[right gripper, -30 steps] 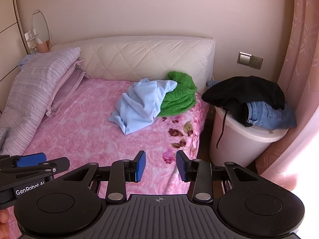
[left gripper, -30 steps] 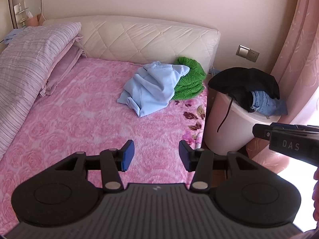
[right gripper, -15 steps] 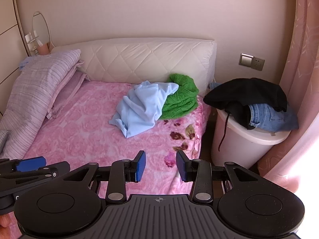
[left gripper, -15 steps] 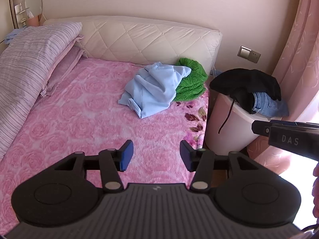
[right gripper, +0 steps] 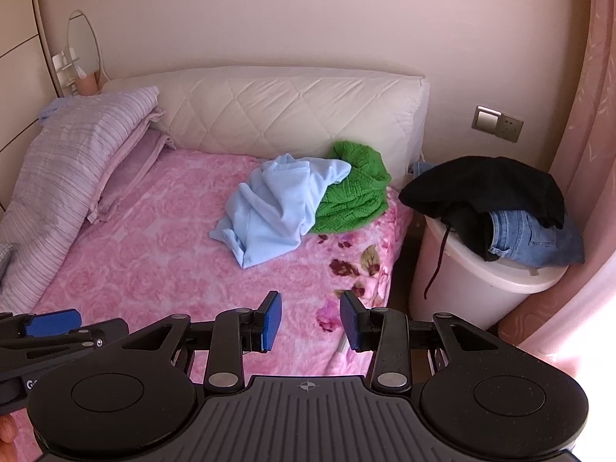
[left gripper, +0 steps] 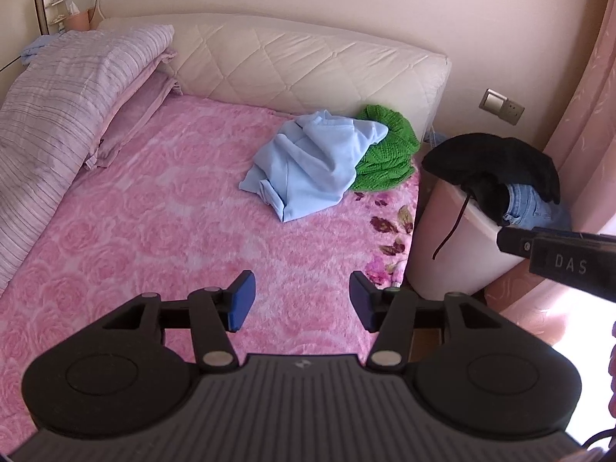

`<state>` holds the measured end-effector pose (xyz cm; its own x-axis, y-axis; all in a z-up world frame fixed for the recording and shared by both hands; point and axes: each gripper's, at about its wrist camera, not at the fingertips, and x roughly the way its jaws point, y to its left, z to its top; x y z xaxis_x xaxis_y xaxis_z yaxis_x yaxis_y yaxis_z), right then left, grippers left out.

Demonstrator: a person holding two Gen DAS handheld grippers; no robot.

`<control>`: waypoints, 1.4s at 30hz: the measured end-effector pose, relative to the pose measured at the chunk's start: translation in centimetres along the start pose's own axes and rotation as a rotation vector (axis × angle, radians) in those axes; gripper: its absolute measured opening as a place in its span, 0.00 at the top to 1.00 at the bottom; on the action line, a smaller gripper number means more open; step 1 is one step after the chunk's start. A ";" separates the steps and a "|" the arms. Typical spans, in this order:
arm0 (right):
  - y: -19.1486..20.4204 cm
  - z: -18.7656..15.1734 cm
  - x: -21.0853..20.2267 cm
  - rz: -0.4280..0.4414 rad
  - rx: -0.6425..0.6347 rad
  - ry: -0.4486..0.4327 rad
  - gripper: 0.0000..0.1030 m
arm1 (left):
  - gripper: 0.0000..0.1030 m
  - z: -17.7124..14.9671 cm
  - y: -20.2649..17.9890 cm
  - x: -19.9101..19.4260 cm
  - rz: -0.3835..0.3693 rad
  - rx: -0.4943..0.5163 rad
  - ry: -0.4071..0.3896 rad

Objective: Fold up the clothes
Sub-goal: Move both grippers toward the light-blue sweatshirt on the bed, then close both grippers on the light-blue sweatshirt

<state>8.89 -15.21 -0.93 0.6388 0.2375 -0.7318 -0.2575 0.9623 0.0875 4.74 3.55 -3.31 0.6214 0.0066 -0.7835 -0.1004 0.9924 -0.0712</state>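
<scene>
Fingers [left gripper: 241,300] of both grippers parted, empty, above bed [left gripper: 154,223]; blue top [left gripper: 308,165], green knit [left gripper: 385,150] lay crumpled, unfolded

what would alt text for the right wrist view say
The open right gripper hovers over a pink bed where a light blue garment lies crumpled against a green knit; a bin of clothes stands beside it.

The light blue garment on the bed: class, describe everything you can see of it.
The light blue garment is soft, smooth-looking fabric, crumpled in an unfolded heap with deep creases and a rolled hem or cuff at its near edge. It lies on the pink floral blanket near the headboard, overlapping the green knit beside it. Nothing grips it.
</scene>
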 end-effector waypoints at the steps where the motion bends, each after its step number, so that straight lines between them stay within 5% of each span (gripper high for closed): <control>1: -0.1 0.1 0.3 0.002 0.000 0.003 0.63 | 0.52 0.0 0.0 0.3 0.001 0.000 0.006; 17: -1.6 2.6 5.4 0.051 -0.018 0.052 0.63 | 0.51 2.4 -0.4 4.5 0.031 -0.037 0.067; 34: -6.7 8.7 14.2 0.082 -0.038 0.128 0.63 | 0.51 8.5 -2.5 12.8 0.051 -0.110 0.156; 42: -7.7 11.4 17.7 0.115 -0.052 0.148 0.63 | 0.52 11.0 -3.2 15.2 0.071 -0.117 0.085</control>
<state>30.47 -16.93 -6.86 0.4901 0.3198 -0.8109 -0.3623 0.9209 0.1442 23.05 1.85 -8.14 0.5425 0.0605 -0.8379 -0.2343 0.9687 -0.0817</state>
